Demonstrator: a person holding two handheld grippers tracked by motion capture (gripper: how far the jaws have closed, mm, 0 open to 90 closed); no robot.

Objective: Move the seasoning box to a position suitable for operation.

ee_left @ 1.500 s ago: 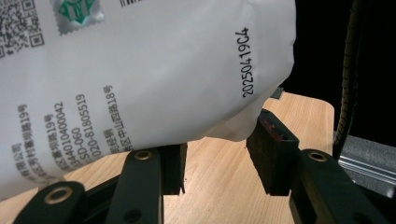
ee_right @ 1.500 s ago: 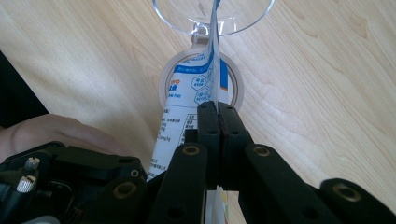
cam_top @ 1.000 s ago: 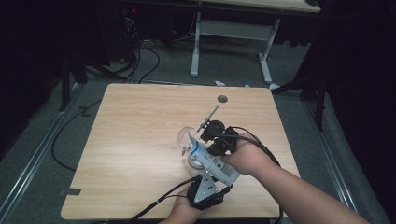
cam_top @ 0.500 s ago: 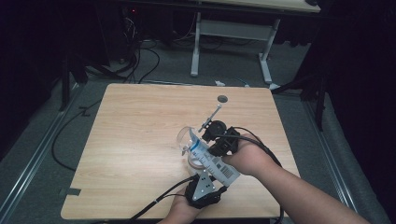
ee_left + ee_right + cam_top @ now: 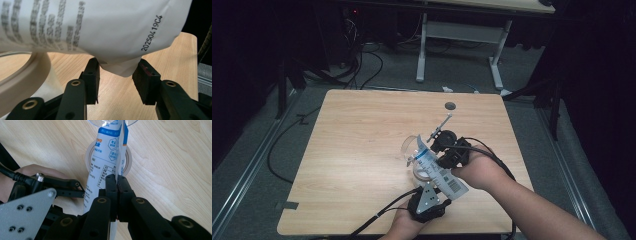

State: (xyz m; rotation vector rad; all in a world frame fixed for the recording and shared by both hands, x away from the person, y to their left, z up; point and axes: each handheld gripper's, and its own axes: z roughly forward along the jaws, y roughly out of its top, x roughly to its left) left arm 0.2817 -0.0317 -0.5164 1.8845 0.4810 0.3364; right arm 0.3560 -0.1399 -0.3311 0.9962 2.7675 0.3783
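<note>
A white pouch [image 5: 439, 172] with blue print and a barcode is held tilted over the table's front right part. My right gripper [image 5: 117, 178] is shut on a thin edge of the pouch [image 5: 100, 165], whose upper end reaches a clear cup [image 5: 96, 123]. My left gripper [image 5: 116, 67] comes from below. Its pads [image 5: 93, 72] press both sides of the pouch's [image 5: 100, 30] lower corner. A beige tape roll [image 5: 25, 75] lies flat on the table under the pouch. In the high view the left gripper [image 5: 432, 186] is nearest the front edge, and the right gripper [image 5: 437, 157] just behind it.
The wooden table [image 5: 362, 145] has a dark round hole [image 5: 450, 106] near its far edge. A thin rod [image 5: 439, 127] sticks up from the right gripper. Cables trail off the front edge. Another table's legs [image 5: 422, 45] stand on the floor beyond.
</note>
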